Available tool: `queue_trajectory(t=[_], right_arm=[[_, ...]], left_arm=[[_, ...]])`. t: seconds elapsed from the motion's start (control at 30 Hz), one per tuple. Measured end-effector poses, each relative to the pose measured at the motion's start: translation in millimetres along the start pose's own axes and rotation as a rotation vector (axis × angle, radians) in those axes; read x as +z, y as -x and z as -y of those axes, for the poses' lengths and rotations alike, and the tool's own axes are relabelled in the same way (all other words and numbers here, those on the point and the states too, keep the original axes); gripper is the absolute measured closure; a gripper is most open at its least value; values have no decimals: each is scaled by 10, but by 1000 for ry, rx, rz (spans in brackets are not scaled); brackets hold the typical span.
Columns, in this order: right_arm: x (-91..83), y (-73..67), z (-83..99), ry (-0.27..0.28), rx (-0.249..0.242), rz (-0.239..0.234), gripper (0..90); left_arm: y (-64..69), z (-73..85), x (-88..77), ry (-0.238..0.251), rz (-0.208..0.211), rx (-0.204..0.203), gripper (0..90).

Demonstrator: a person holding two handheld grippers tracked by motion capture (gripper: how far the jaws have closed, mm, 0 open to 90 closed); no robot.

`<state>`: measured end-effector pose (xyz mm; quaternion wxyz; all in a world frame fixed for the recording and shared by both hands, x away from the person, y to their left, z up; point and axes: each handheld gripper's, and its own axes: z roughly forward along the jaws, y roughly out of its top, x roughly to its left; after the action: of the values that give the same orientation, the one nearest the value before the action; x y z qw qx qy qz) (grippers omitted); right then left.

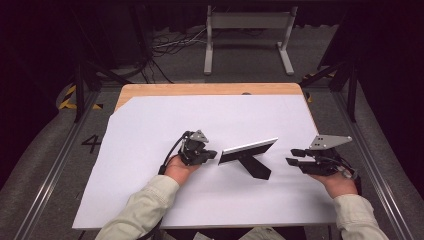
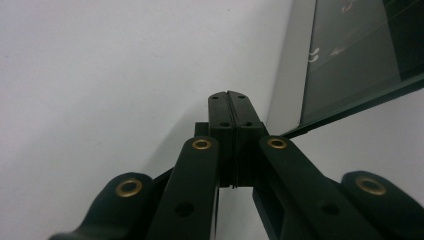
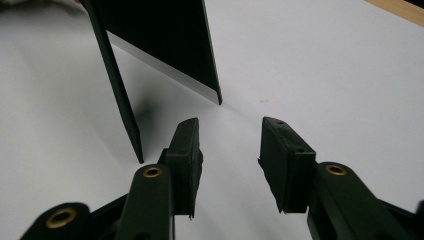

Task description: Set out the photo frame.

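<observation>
The picture frame [image 1: 247, 149] is standing on its back leg mid-table on the white sheet [image 1: 150, 125]. I am pressing my left gripper [image 1: 210, 155], jaws clenched on nothing, to its left edge; my right gripper [image 1: 295, 156] is waiting released nearby, so any repositioning is remaining.

Digit "4" on the floor [image 1: 91, 143]
</observation>
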<state>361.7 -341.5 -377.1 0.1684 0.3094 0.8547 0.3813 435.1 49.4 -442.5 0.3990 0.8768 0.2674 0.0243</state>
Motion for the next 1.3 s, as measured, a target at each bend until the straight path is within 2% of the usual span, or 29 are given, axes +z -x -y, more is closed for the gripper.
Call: queue_trajectory(t=[0.17,0.23,0.33,0.57,0.7,1.0,1.07,1.17,1.27,1.3], right_arm=[[4,-14,-7,1,1,-7,596],[2,-15,-7,5,13,-11,587],[-6,-14,-12,11,24,-15,588],[-32,-34,-45,12,14,-14,590],[-62,-42,-59,10,12,-12,592],[-136,-58,-61,4,8,-8,595],[-153,-57,-67,1,14,-9,598],[-166,-55,-73,0,21,-11,598],[-186,-47,-88,0,49,-14,596],[-194,-44,-93,0,55,-15,595]], left_arm=[[33,-8,37,-17,19,25,900],[56,-14,61,-23,42,35,900],[96,-32,79,-29,44,52,900],[96,-33,78,-37,55,51,900],[127,-42,79,-59,76,83,900],[184,-57,90,-106,137,111,900],[230,-69,96,-131,156,141,900],[271,-81,107,-142,171,164,900],[321,-93,121,-156,188,189,900],[334,-94,123,-160,191,186,900]])
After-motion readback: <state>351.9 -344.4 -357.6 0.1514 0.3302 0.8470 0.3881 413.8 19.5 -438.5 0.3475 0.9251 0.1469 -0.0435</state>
